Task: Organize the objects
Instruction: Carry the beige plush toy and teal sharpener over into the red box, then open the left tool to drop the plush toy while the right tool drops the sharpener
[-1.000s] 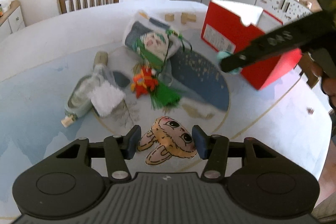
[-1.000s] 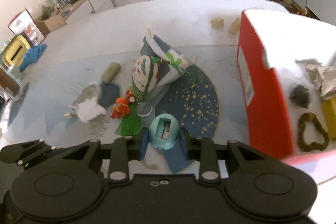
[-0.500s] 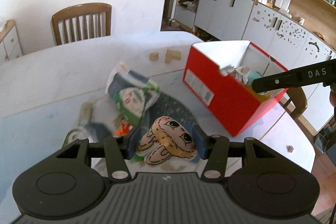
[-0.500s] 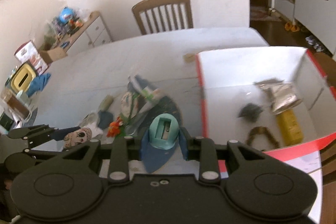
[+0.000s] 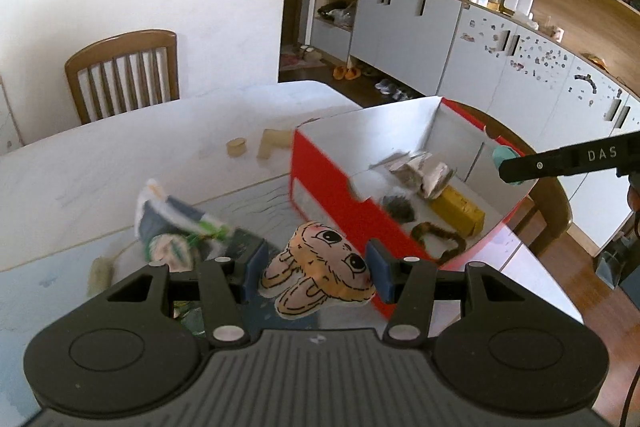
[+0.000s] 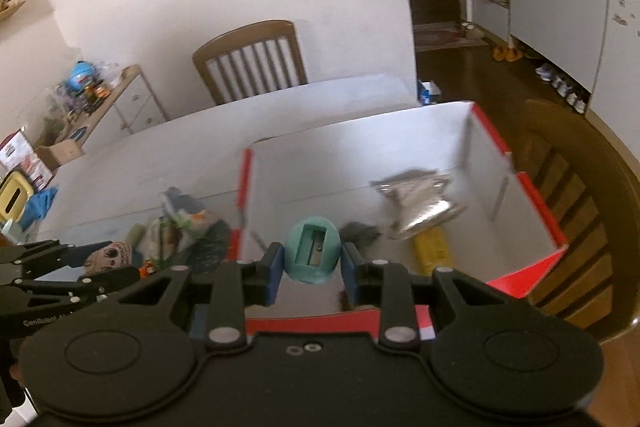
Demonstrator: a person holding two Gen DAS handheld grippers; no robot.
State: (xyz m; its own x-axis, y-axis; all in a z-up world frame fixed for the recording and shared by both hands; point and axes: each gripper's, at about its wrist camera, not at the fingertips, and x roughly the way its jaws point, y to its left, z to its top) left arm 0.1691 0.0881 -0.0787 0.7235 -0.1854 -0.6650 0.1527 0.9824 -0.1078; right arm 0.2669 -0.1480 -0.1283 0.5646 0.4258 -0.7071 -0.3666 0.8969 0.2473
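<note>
My left gripper [image 5: 316, 273] is shut on a flat cartoon rabbit-face charm [image 5: 320, 277], held in the air just before the near corner of the red box [image 5: 320, 183]. My right gripper [image 6: 312, 267] is shut on a teal pencil sharpener [image 6: 313, 254] and hangs over the open red box [image 6: 536, 195]. Inside the box lie a silver foil packet [image 6: 420, 203], a yellow block [image 6: 432, 247], a dark fuzzy lump [image 6: 360, 231] and a brown loop [image 5: 440, 239]. In the left wrist view the right gripper [image 5: 505, 163] shows at the right edge, above the box's far wall.
On the white table [image 5: 120, 155] lie a printed pouch [image 5: 176, 235], a small bottle end [image 5: 99, 273] and two wooden blocks [image 5: 272, 143]. A wooden chair [image 5: 124, 75] stands behind the table, another chair [image 6: 576, 227] beside the box. Cabinets [image 5: 440, 39] line the right wall.
Both grippers rose and moved right toward the red box with their objects. The right gripper went from before the box to above its inside. The left now hangs at its near corner.
</note>
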